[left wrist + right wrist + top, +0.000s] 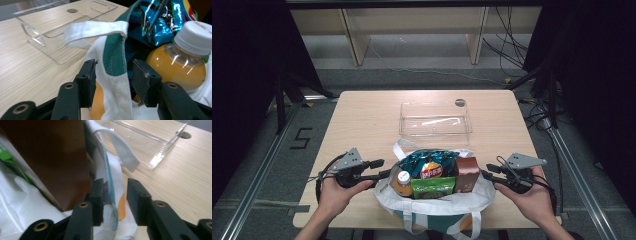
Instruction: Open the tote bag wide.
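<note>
Left gripper: jaws spread, straddling the bag's rim at the bag's 9 o'clock side. In the left gripper view the white-and-teal cloth passes between the pads with a gap on each side; nothing pinched.

Right gripper: jaws also apart, at the bag's 3 o'clock edge. In the right gripper view the rim cloth sits between the pads, close against the inner one; the outer pad stands clear of it. Not clamped.

Bag: white tote with teal lining and orange patches, at 6 o'clock on the counter, mouth open upward between both grippers. One white strap lies folded toward 12 o'clock, another hangs over the near edge.

Inside the bag: blue chip packet at the back; juice bottle with white cap at the 9 o'clock side, just beside the left gripper; green packet at front centre; brown carton upright at the 3 o'clock side, touching the rim by the right gripper.

Clear tray: at 12 o'clock from the bag, near it, apart from both grippers.
</note>
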`<state>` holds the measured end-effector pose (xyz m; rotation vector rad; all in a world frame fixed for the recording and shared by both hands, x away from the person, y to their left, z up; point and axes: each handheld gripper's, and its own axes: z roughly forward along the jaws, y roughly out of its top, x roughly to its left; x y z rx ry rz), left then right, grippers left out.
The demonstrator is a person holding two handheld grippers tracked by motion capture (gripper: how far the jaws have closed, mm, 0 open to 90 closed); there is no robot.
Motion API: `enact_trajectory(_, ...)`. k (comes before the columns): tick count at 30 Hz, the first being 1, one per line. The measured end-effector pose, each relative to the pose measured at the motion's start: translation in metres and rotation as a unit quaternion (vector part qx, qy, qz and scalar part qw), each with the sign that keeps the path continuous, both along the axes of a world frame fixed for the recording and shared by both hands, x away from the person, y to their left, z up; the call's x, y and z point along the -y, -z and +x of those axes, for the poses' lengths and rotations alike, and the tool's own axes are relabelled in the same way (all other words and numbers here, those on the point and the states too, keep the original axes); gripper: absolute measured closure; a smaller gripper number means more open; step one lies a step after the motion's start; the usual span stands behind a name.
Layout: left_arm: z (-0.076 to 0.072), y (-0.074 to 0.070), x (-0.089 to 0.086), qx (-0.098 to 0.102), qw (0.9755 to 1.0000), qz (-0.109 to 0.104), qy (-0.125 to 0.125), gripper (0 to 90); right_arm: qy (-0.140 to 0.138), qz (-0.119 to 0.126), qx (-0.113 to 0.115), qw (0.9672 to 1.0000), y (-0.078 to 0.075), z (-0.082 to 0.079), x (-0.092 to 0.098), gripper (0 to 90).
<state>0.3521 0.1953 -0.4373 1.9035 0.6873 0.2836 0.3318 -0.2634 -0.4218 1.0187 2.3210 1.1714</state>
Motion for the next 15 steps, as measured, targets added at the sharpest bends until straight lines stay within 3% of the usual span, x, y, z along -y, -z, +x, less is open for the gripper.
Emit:
enact_trajectory(1,0.002,0.003,0.000,-0.007,0.9999,0.006,0.007,56.0,-0.007,-0.003,-0.009,0.9999,0.000,0.002,-0.002,73.9)
enact_trajectory(3,0.003,0.005,0.001,-0.006,0.9998,0.012,0.012,57.9,-0.013,-0.008,-0.004,0.9999,0.001,0.004,-0.002,76.8)
enact_trajectory(4,0.004,0.007,0.003,-0.008,0.9996,0.016,0.020,63.4,-0.019,-0.015,-0.007,0.9997,0.001,0.006,-0.005,83.9)
enact_trajectory(9,0.009,0.011,0.012,-0.003,0.9981,0.051,0.036,75.7,-0.021,-0.023,-0.013,0.9994,0.002,0.010,-0.008,88.4)
enact_trajectory(10,0.012,0.012,0.015,-0.013,0.9982,0.053,0.023,86.4,-0.022,-0.027,-0.009,0.9993,0.003,0.013,-0.007,88.9)
enact_trajectory(12,0.013,0.014,0.016,-0.020,0.9983,0.051,0.019,87.5,-0.022,-0.031,-0.011,0.9992,0.004,0.014,-0.007,89.0)
enact_trajectory(13,0.015,0.018,0.017,-0.026,0.9977,0.060,0.013,88.0,-0.022,-0.037,-0.030,0.9986,0.007,0.014,-0.009,89.2)
enact_trajectory(15,0.017,0.021,0.017,-0.032,0.9974,0.063,0.005,88.1,-0.020,-0.039,-0.038,0.9983,0.010,0.015,-0.011,89.3)
